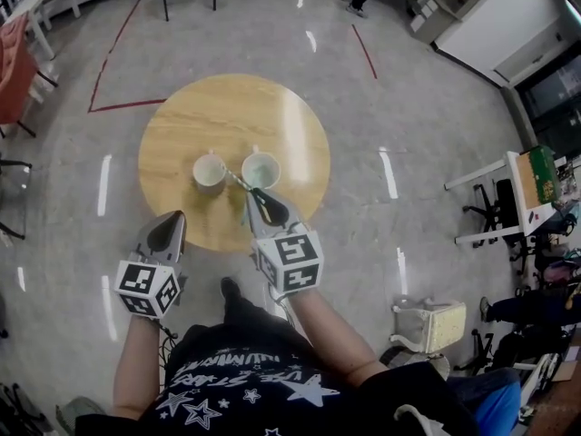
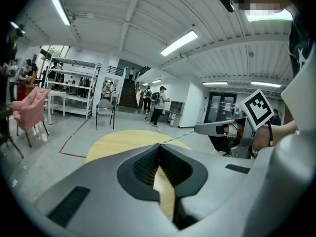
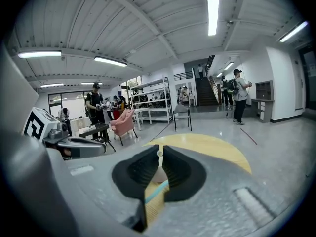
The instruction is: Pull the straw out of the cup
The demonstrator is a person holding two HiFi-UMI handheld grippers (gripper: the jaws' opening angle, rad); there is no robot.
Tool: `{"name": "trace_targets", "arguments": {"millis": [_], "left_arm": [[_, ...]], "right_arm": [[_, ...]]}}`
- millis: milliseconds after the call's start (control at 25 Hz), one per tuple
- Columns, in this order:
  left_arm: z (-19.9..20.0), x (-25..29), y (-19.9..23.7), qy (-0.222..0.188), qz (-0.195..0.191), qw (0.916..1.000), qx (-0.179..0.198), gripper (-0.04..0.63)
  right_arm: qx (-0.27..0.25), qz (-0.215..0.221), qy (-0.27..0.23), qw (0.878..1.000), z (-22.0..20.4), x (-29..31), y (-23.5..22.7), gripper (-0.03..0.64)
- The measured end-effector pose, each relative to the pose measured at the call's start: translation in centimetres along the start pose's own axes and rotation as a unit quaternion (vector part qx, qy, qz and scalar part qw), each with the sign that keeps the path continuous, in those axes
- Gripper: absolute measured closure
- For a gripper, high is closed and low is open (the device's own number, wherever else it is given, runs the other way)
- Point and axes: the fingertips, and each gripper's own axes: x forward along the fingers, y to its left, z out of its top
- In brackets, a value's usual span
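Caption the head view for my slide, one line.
Right gripper shut on the straw, beside one cup with another cup alongside, on a round wooden table; left gripper shut, empty.

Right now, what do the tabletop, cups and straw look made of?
Tabletop: wood or wood-look laminate, pale grain, glossy glare streak. Cups: smooth, pale, faintly shiny; glazed ceramic or plastic, can't tell. Straw, in the right claw: thin, pale blue, probably plastic.

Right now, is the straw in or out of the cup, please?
Out: right tongs grip the straw, its free end beside the right-hand cup.
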Motion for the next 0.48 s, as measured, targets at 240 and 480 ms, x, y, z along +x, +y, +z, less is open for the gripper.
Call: {"name": "trace_targets", "arguments": {"millis": [240,480], "left_arm": [[-0.7,-3.7,-0.2,-0.008,-0.004,0.9999,-0.008,0.589],[-1.3,-7.5,-1.3,-0.016,-0.013,0.9998,-0.004,0.589]], "right_arm": [[-0.002,-0.013,-0.01,1.0,0.5,-2.1,2.3,0.597],[-0.001,-0.02,-0.016,1.0,0.1,-5.2,5.4,0.597]]}}
